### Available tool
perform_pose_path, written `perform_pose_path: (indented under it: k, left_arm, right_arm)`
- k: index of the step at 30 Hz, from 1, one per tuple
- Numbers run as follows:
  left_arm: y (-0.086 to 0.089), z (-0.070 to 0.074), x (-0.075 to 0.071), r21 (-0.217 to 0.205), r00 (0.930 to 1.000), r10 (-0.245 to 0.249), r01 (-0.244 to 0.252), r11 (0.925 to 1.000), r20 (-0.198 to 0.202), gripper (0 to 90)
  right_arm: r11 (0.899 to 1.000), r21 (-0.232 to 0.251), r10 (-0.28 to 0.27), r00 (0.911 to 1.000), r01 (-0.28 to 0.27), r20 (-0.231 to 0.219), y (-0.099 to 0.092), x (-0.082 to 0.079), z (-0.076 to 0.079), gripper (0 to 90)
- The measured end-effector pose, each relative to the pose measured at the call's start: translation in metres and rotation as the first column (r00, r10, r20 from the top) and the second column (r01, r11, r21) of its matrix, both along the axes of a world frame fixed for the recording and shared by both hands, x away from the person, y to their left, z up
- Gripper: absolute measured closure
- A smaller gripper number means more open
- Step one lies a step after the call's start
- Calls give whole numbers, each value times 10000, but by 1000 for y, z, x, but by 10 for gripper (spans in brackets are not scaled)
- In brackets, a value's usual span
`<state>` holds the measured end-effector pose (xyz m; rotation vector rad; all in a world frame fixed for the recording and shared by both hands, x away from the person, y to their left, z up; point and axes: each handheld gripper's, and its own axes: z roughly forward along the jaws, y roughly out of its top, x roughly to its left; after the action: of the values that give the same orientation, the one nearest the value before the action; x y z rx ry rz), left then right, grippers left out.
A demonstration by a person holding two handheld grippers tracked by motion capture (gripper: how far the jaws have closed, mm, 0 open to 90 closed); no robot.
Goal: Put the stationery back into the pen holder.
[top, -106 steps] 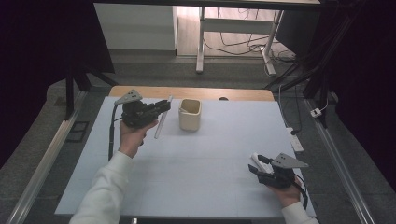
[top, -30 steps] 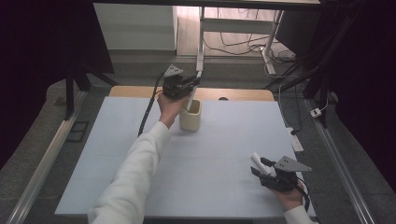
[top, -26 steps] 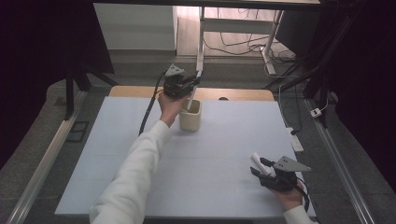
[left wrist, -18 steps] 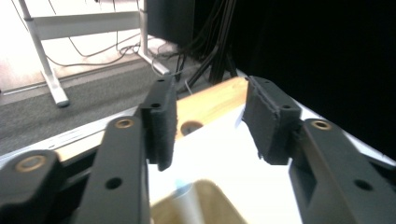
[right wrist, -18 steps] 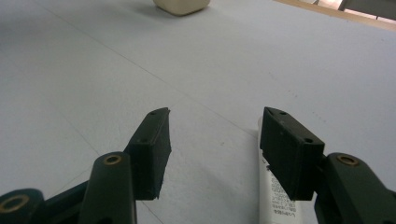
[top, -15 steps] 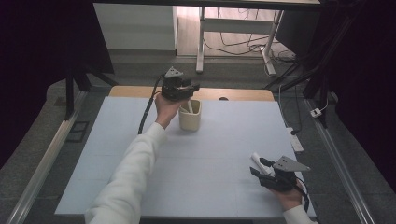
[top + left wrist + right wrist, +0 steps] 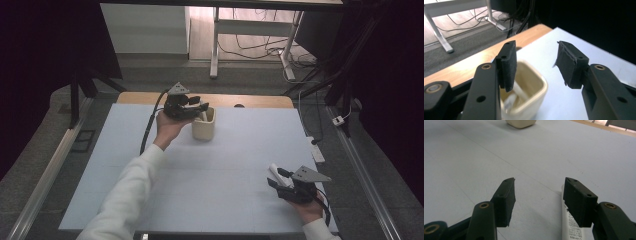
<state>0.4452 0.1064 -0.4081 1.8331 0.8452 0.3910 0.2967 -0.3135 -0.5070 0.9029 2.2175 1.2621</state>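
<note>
Cup [image 7: 203,129], cream, square-mouthed, upright on the pale blue table [image 7: 150,180] near its far edge; a white stick-like item [image 7: 204,116] leans inside it.

High view: left gripper [image 7: 192,107] held just above and beside the cup's left rim, jaws pointing toward the cup. Right gripper [image 7: 276,183] rests low at the near right of the table, well apart from the cup, with a white tube [image 7: 275,174] lying just beside it. The left hand is by far the nearer to the cup.

Left gripper view: jaws have just been opening and stand apart, with nothing between the pads. Cup [image 7: 529,95] sits below, under the left jaw; the item in it [image 7: 517,92] slants across the inside.

Right gripper view: jaws apart, nothing gripped. White tube [image 7: 571,225] lies flat under the right jaw, outside the gap, its long axis running along the jaws' line. Cup [image 7: 521,123] far ahead at the top edge.

Judgement: the tube is next for the cup; the right jaws must shift sideways to straddle it.
</note>
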Motion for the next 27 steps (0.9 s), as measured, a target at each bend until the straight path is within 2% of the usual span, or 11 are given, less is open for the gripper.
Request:
perform_pose_path:
  k: [2, 5, 9, 10, 12, 18, 21, 24, 27]
  left_arm:
    - [3, -2, -9, 141, 9999, -106, 106, 9998, -26, 503]
    - [9, -4, -28, 571, 9995, -297, 294, 9979, 55, 503]
    - [18, -8, -51, 1270, 9987, -490, 465, 9908, 167, 482]
    - [20, -9, -56, 1310, 9986, -499, 472, 9903, 170, 478]
    - [25, -13, -65, 1244, 9983, -580, 577, 9905, -18, 462]
    - [42, -23, -86, 999, 9988, -442, 459, 9939, -191, 436]
    - [49, -28, -95, 1019, 9986, -448, 472, 9937, -265, 426]
    - [55, -32, -103, 765, 9986, -410, 434, 9961, -319, 422]
    - [61, -38, -114, 902, 9988, -347, 376, 9952, -331, 416]
  right_arm:
    - [10000, -48, 24, 10000, -24, -40, 0, 0, 0, 425]
    - [10000, -38, 87, 9999, -88, -124, 0, 1, 0, 422]
    - [9998, -38, 174, 9996, -174, -212, 1, 1, -1, 419]
    - [9998, -86, 186, 9995, -189, -250, 1, 2, -1, 418]
    - [9997, -101, 221, 9992, -224, -328, 1, 2, -1, 411]
    - [9995, -142, 273, 9990, -278, -354, 2, 2, -1, 411]
    - [9993, -224, 292, 9988, -300, -388, 2, 1, -1, 410]
    - [9993, -230, 294, 9987, -304, -417, 2, 1, -1, 410]
    - [9993, -226, 285, 9988, -294, -403, 2, 1, 0, 410]
